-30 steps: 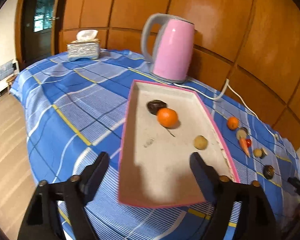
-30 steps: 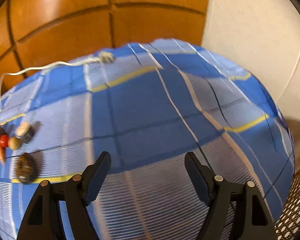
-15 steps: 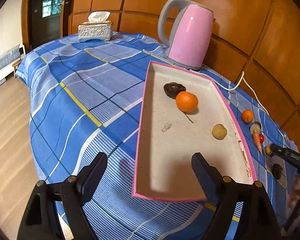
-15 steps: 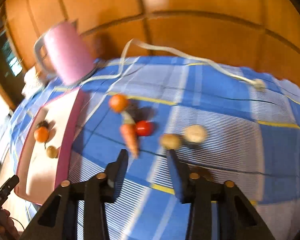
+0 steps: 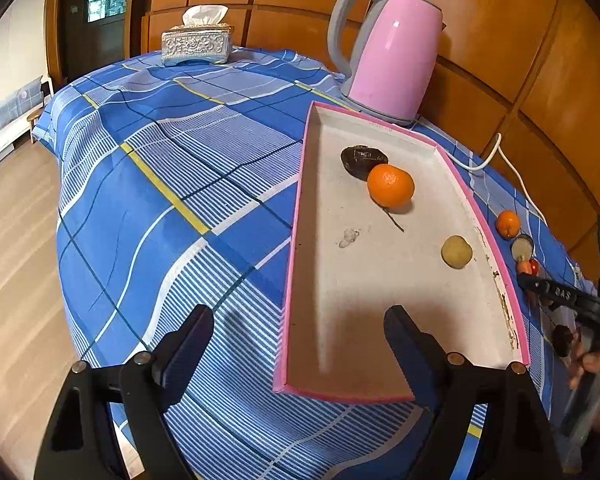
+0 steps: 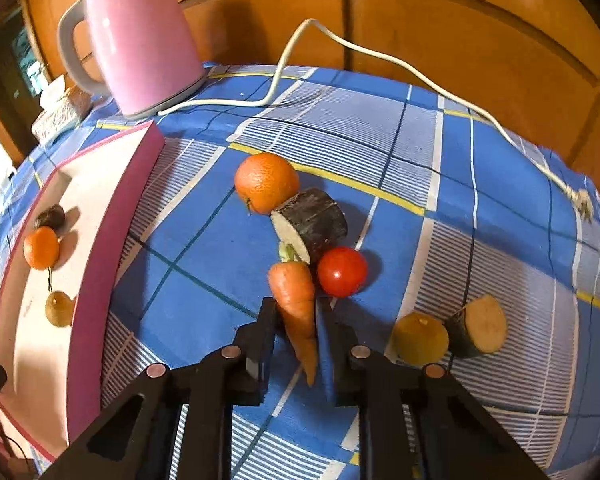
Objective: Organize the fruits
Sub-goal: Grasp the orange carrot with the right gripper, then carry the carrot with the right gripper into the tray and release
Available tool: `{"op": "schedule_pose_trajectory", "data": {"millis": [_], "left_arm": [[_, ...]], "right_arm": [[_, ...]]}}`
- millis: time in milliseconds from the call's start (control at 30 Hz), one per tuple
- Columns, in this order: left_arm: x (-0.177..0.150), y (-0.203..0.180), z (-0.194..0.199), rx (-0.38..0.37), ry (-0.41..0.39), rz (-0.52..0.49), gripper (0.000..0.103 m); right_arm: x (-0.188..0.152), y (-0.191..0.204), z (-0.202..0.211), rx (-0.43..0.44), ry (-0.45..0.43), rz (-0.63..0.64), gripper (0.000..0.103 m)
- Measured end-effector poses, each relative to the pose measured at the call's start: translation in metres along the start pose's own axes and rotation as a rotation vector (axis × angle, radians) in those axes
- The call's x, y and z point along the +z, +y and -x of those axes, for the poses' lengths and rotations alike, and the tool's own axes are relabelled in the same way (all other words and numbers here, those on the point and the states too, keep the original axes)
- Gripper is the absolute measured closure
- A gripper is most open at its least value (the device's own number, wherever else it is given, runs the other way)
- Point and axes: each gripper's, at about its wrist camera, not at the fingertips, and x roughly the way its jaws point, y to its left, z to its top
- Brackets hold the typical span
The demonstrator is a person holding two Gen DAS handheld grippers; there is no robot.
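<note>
A pink-rimmed tray (image 5: 296, 240) (image 6: 112, 240) holds a dark fruit (image 5: 363, 157), an orange (image 5: 390, 185) and a small yellowish fruit (image 5: 456, 251). My left gripper (image 5: 300, 332) is open and empty over the tray's near end. My right gripper (image 6: 296, 312) is shut on a carrot (image 6: 296, 304) lying on the blue cloth. Touching or close by the carrot are a dark cut piece (image 6: 312, 224), an orange (image 6: 266, 182) and a red tomato (image 6: 342, 271). A yellow fruit (image 6: 420, 338) and a cut piece (image 6: 480, 326) lie to the right.
A pink kettle (image 5: 388, 52) (image 6: 140, 36) stands behind the tray, its white cord (image 6: 380, 60) trailing across the cloth. A tissue box (image 5: 198, 44) sits at the far edge. The table drops off to wooden floor (image 5: 12, 240) on the left.
My right gripper has swung from the bare cloth to the loose produce, dropped low and closed around the carrot. My left gripper has stayed open over the tray, shifting slightly.
</note>
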Motion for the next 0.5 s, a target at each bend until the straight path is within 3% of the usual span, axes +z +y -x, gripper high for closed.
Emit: {"op": "schedule_pose_trajectory", "data": {"millis": [167, 500], "left_arm": [[0.0, 0.0, 0.0, 0.0, 0.004, 0.0, 0.015], [-0.001, -0.001, 0.008, -0.003, -0.008, 0.0, 0.015]], "right_arm": [[-0.016, 0.021, 0.011, 0.035, 0.001, 0.077, 0.084], [-0.037, 0.023, 0.027, 0.092, 0.008, 0.027, 0.084]]}}
